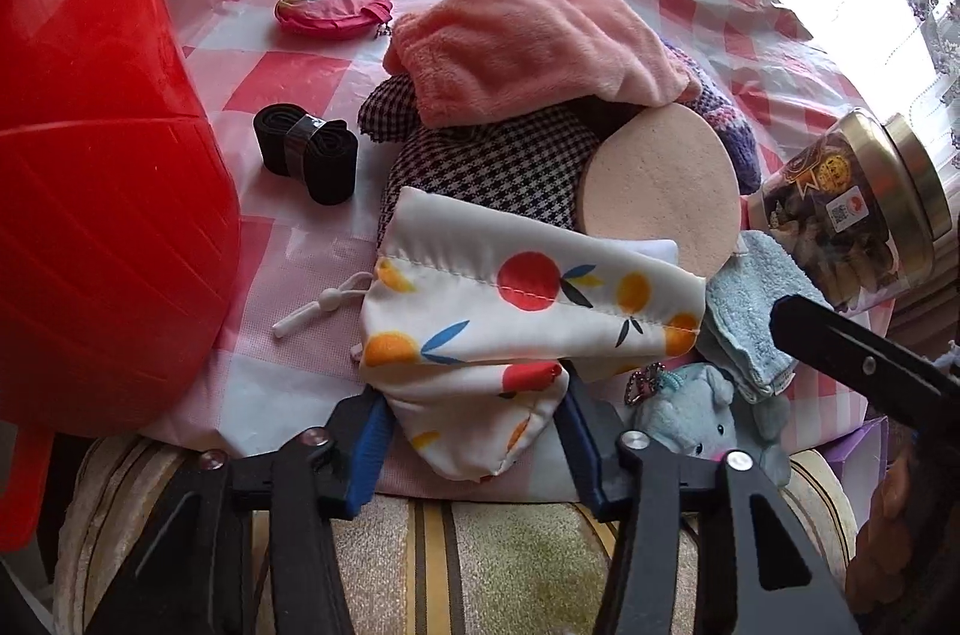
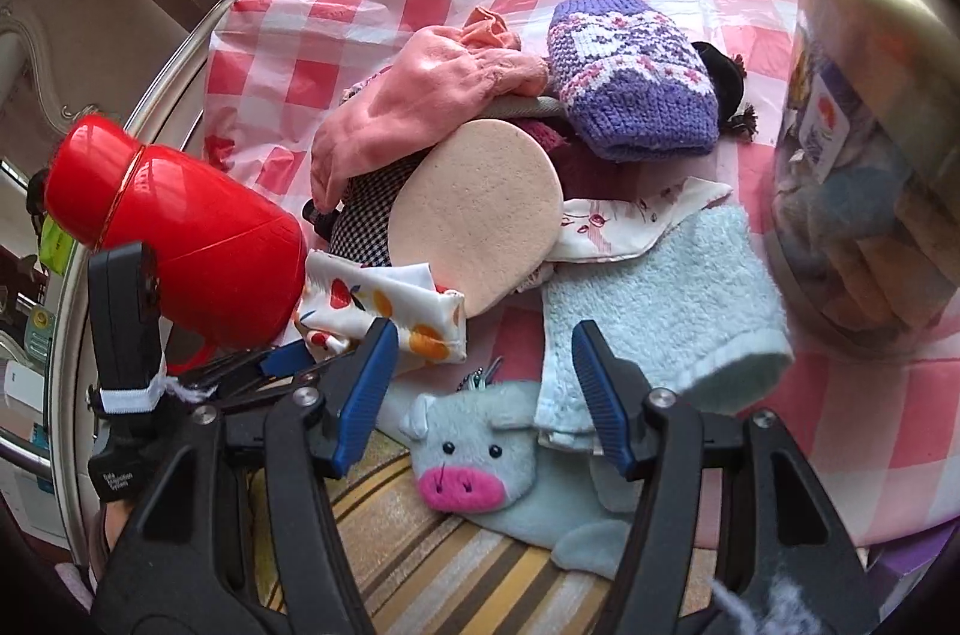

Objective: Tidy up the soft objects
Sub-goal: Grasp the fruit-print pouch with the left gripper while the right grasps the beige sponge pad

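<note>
- The left gripper (image 1: 474, 446) has its blue pads on either side of the lower corner of a fruit-print drawstring pouch (image 1: 516, 311); the cloth fills the gap and the pads seem to press its edges, though the grip is hard to confirm from this angle
- The pouch lies at the near edge of a red-and-white checked tablecloth (image 1: 300, 77), its upper part resting against a pile of soft things
- In that pile: a pink fleece cloth (image 1: 528, 47) on top, a houndstooth fabric piece (image 1: 498, 161) under it, a round beige sponge (image 1: 660, 179) leaning beside them, and a purple knitted item (image 2: 636, 77) behind
- The right gripper (image 2: 486, 395) hangs with jaws spread and nothing between the pads, above a light-blue plush pig (image 2: 474, 455) at the table's edge
- A light-blue towel (image 2: 654, 299) lies just beside the pig, touching the right-hand pad
- A red plastic container (image 2: 192, 239) stands to the left, a clear jar (image 2: 864, 191) to the right
</note>
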{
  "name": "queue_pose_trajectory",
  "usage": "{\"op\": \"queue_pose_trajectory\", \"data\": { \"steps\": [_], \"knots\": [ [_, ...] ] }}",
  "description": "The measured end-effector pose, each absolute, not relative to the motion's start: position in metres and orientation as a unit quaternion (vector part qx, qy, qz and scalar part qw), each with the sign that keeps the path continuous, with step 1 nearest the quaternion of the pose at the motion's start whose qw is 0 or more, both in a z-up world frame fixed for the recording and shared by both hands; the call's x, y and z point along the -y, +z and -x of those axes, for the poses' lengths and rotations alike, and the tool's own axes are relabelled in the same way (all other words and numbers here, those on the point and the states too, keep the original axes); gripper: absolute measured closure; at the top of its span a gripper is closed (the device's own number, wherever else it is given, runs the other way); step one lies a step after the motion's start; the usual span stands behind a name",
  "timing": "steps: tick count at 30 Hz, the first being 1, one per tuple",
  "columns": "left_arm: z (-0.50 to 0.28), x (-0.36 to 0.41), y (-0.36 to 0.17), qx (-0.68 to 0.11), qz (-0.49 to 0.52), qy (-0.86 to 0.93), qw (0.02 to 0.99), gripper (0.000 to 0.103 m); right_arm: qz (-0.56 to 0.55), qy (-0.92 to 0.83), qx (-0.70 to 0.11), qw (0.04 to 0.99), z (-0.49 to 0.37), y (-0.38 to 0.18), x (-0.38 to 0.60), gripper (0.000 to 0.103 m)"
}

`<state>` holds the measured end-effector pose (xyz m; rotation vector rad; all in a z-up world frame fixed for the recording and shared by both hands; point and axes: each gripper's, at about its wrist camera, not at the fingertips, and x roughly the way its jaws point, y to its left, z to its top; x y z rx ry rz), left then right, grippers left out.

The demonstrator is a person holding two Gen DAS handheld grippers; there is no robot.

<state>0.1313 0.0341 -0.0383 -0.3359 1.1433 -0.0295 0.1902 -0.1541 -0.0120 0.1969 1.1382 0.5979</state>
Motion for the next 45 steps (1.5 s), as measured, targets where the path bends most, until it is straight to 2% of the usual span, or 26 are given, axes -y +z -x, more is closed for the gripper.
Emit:
{"op": "queue_pose_trajectory", "data": {
  "steps": [2, 8, 12, 16, 20, 36, 45],
  "knots": [
    [-0.131, -0.032, -0.038, -0.536, 0.159, -0.02, 0.829, 0.068, -0.102, 0.277, -0.536, 0.791, -0.194, -0.017, 0.15, 0.039],
    [-0.122, -0.031, -0.031, -0.519, 0.162, -0.029, 0.839, 0.078, -0.126, 0.259, -0.55, 0.784, -0.204, -0.028, 0.142, 0.039],
    [-0.106, -0.032, -0.024, -0.512, 0.176, -0.044, 0.84, 0.08, -0.15, 0.234, -0.56, 0.78, -0.211, -0.03, 0.142, 0.038],
    [-0.086, -0.032, -0.019, -0.508, 0.187, -0.059, 0.839, 0.082, -0.168, 0.193, -0.568, 0.782, -0.217, -0.026, 0.138, 0.02],
    [-0.071, -0.034, -0.016, -0.499, 0.194, -0.067, 0.842, 0.084, -0.173, 0.153, -0.584, 0.778, -0.226, -0.024, 0.125, 0.015],
    [-0.065, -0.04, -0.019, -0.478, 0.228, -0.089, 0.843, 0.084, -0.145, 0.056, -0.596, 0.788, -0.254, -0.025, 0.091, 0.013],
    [-0.066, -0.043, -0.02, -0.474, 0.233, -0.088, 0.845, 0.084, -0.118, 0.082, -0.59, 0.794, -0.253, -0.032, 0.085, 0.016]
  ]
}}
